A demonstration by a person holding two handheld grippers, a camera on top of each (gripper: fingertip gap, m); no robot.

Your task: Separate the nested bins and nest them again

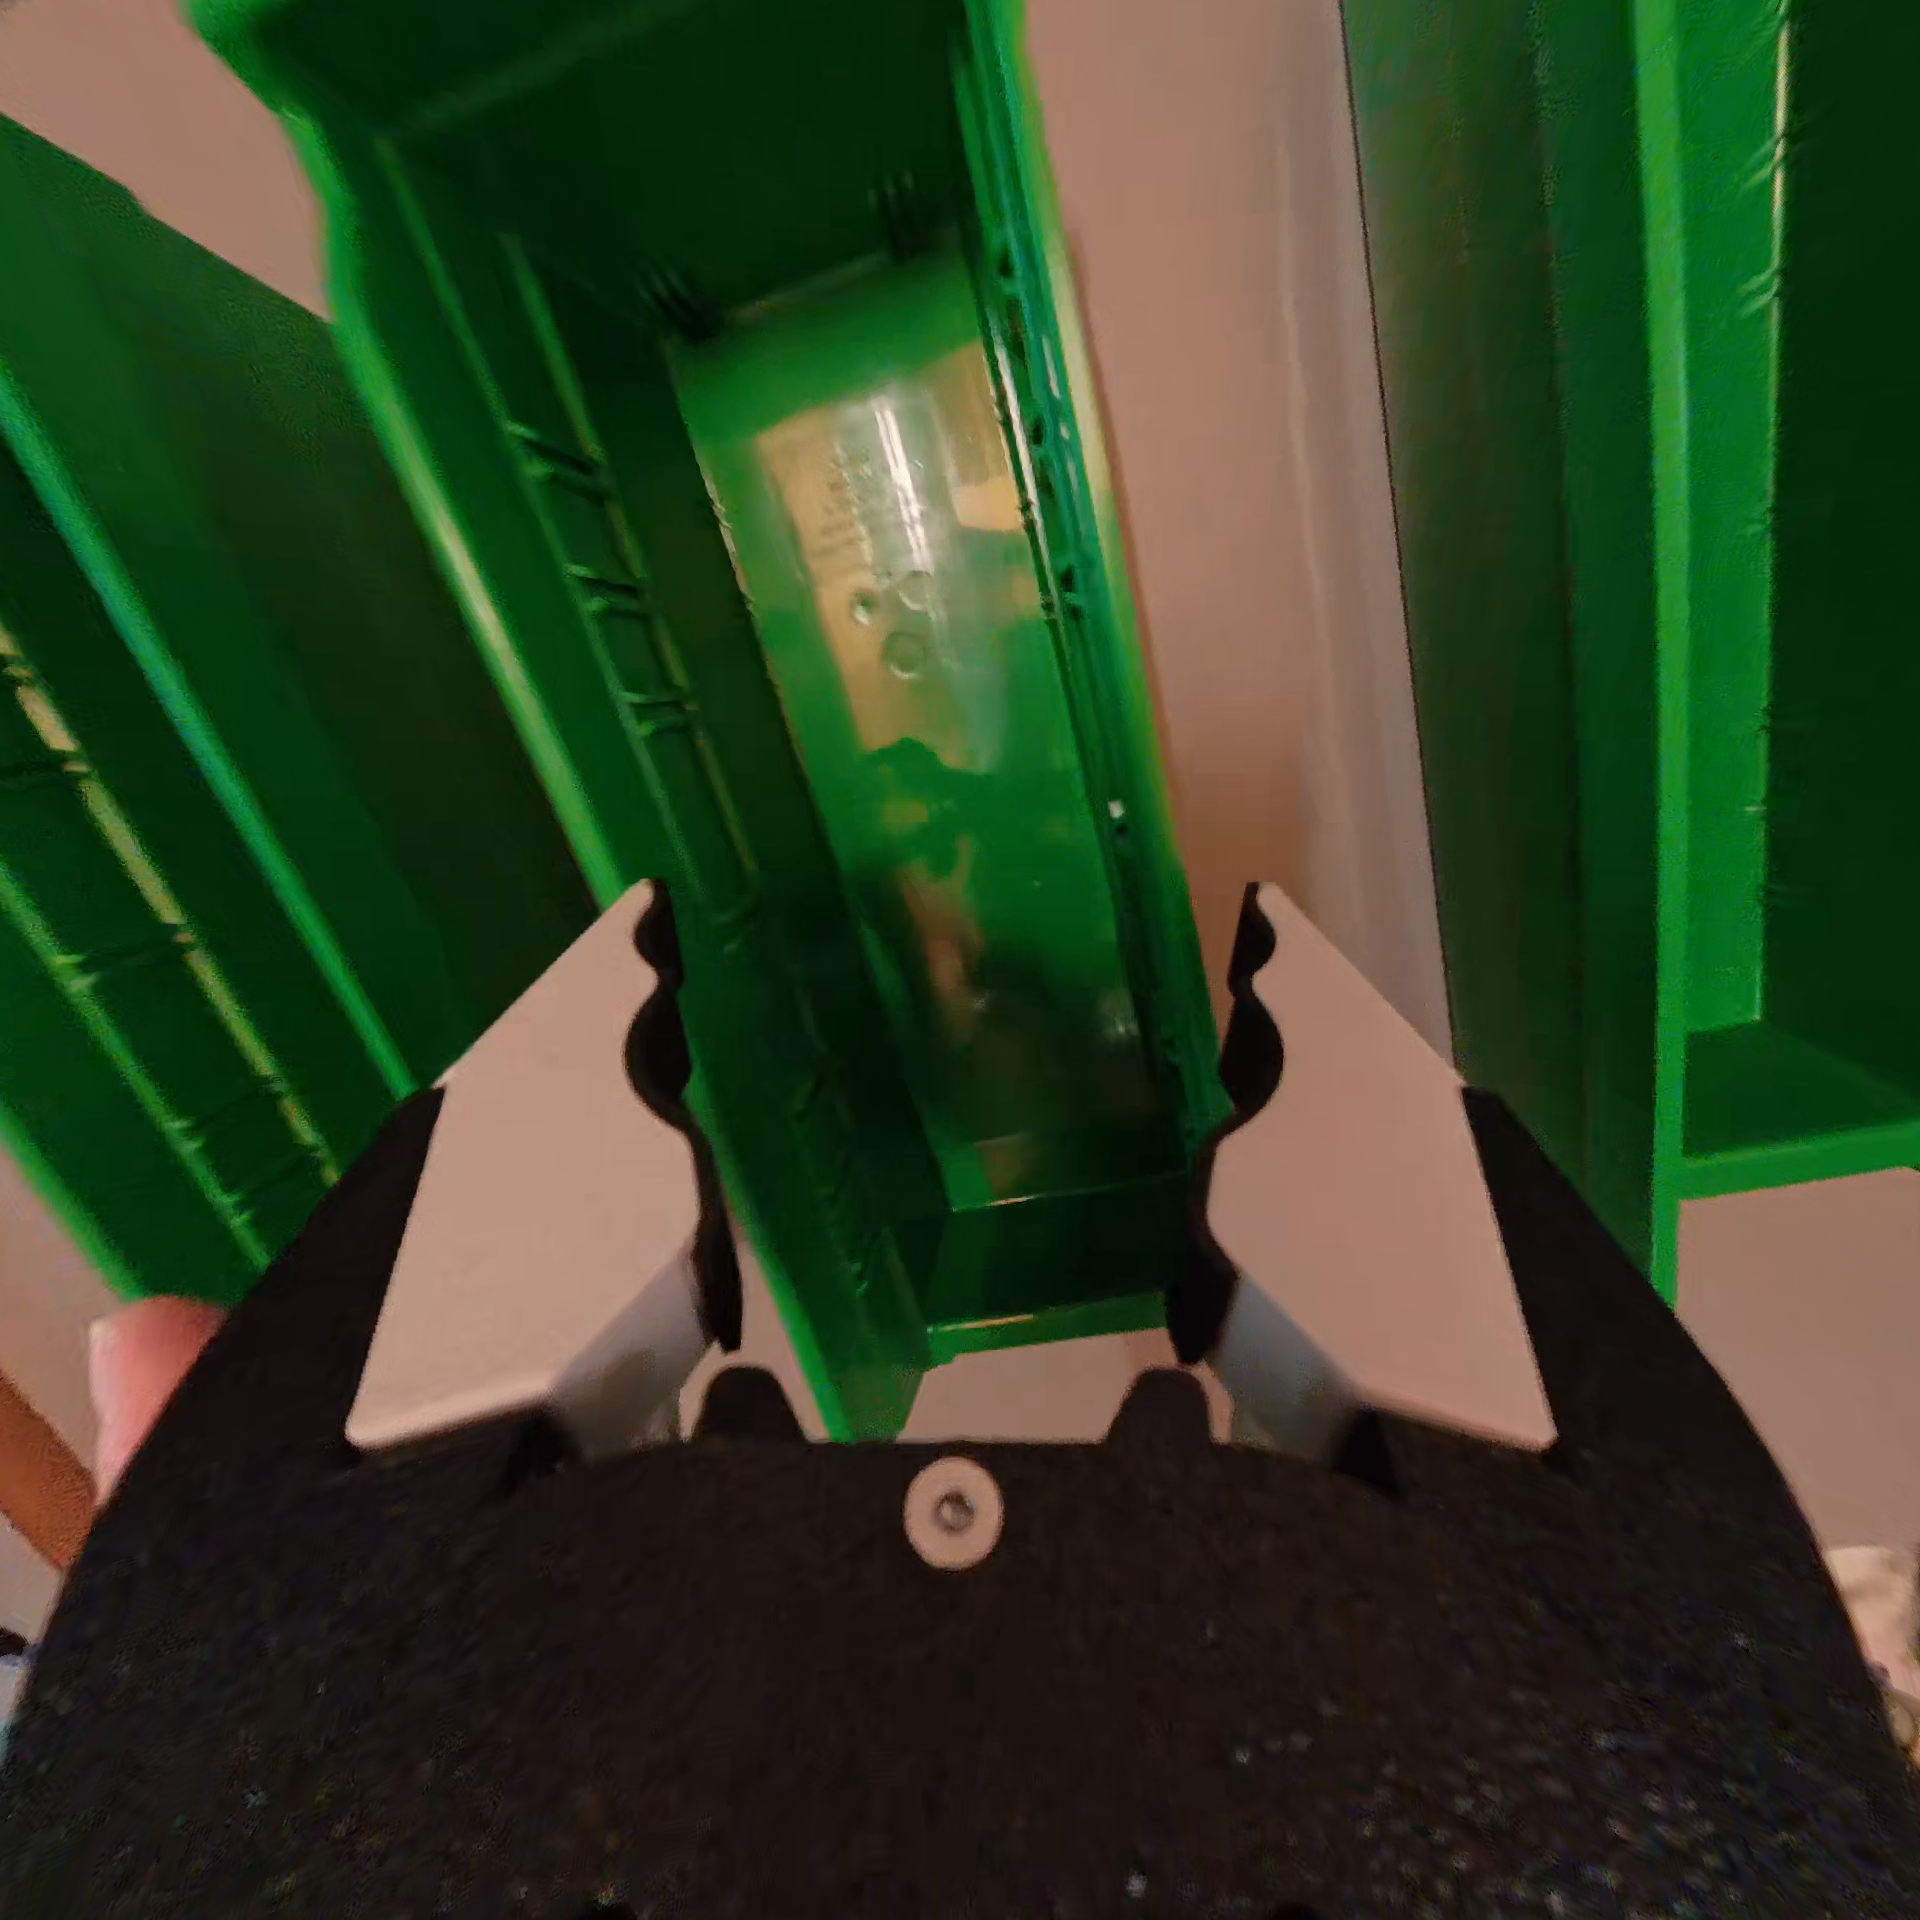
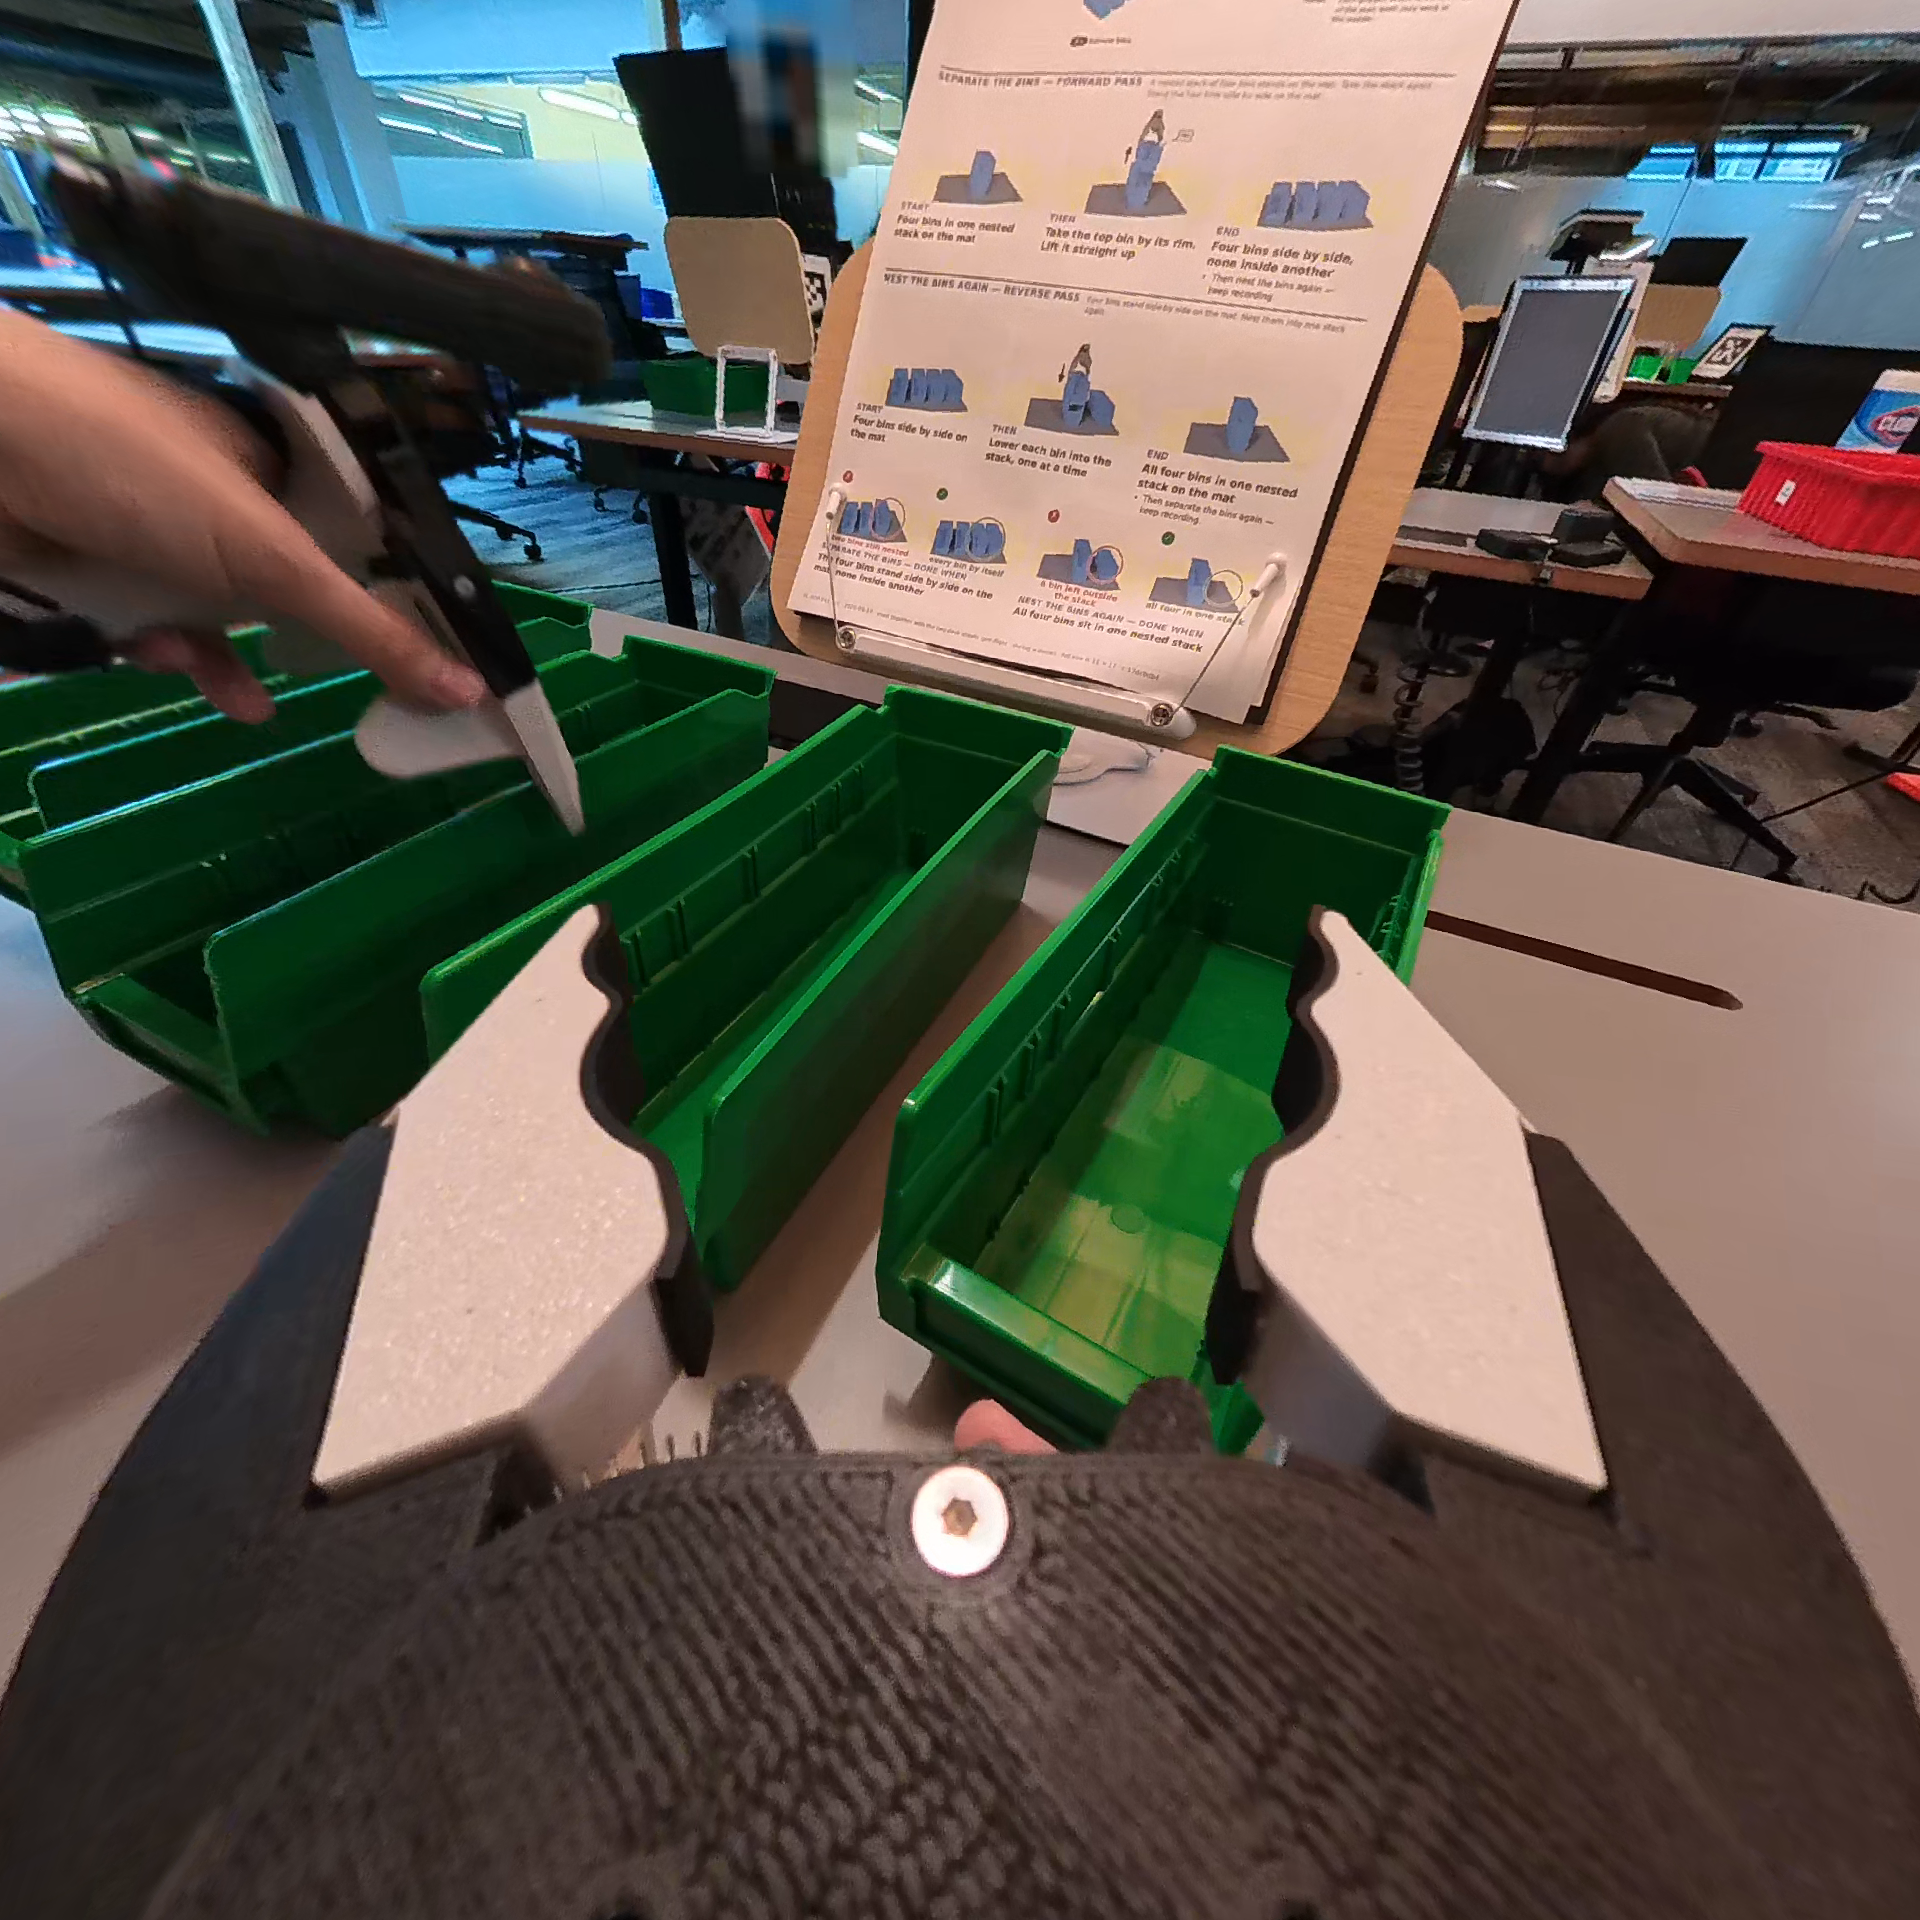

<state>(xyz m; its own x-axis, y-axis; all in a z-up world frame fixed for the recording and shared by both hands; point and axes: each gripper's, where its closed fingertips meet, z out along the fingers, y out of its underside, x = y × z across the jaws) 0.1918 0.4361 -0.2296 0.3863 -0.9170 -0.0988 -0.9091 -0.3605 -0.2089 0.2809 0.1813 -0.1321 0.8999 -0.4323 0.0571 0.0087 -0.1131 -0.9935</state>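
Note:
Several green bins stand side by side, unnested, on a grey table (image 2: 1662, 1143). My right gripper (image 2: 956, 1039) is open and empty, low over the near end of the rightmost bin (image 2: 1122, 1164). Its left finger hangs over the neighbouring bin (image 2: 831, 987). My left gripper (image 2: 499, 769) points down over a bin further left (image 2: 312, 935). In the left wrist view that gripper (image 1: 951, 987) is open, and one end of a bin (image 1: 935, 727) shows between its fingers. Whether they touch it is unclear. Bins flank it on the left (image 1: 208, 623) and right (image 1: 1662, 623).
A wooden stand with a printed instruction sheet (image 2: 1122, 364) stands right behind the bins. A dark slot (image 2: 1579, 961) cuts the table at the right. A person's hand (image 2: 187, 520) holds the left gripper. A leftmost bin (image 2: 104, 707) is partly out of view.

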